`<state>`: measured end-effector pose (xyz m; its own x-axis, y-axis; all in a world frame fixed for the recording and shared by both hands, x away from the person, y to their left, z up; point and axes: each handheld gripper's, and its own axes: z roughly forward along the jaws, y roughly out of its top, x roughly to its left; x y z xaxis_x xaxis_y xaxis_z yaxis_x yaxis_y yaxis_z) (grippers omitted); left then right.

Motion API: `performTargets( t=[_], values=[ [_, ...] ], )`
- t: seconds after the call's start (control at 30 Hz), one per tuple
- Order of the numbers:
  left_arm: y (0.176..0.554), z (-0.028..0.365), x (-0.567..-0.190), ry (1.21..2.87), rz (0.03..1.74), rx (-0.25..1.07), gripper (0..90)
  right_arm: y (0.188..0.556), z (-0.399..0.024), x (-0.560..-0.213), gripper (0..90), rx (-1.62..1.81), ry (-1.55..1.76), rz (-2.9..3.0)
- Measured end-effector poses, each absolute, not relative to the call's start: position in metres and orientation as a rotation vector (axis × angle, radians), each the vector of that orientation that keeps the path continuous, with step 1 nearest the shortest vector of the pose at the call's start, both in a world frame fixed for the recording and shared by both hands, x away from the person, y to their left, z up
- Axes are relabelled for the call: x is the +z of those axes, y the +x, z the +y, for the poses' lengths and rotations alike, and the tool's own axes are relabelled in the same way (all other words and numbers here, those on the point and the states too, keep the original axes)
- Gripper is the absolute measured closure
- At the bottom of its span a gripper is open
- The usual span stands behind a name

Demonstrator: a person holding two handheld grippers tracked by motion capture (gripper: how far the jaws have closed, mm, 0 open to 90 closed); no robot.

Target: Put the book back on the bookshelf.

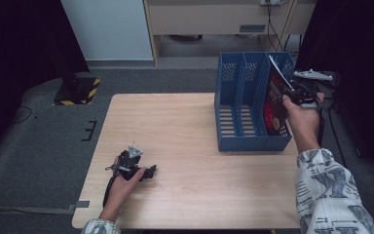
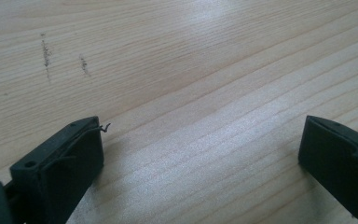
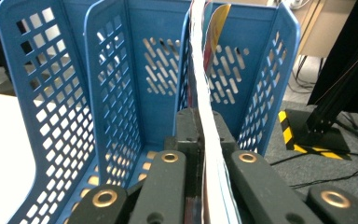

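Between the right claw's (image 3: 200,140) clamped jaws stands a magazine (image 3: 204,79), edge-on to enter the blue file rack (image 3: 46,93) ahead, while the left claw (image 2: 200,154) rests open and empty on the desk (image 2: 191,70).

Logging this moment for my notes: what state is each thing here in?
Magazine: upright, clamped, partly inside the rack's rightmost slot.
Blue file rack: standing on the table, other slots empty.
Right gripper: shut on the magazine.
Left gripper: open, resting on the table.
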<state>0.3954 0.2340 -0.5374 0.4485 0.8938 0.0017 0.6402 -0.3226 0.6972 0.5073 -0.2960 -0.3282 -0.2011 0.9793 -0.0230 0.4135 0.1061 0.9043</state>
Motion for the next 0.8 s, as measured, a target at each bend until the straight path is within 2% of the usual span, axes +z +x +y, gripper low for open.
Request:
performTargets(
  t=[0.8],
  values=[
    [0.395,0.234,-0.537,2.079,1.272,0.52,0.0,0.524,-0.302,-0.33,87.2,1.037,1.363,1.599]
  ],
)
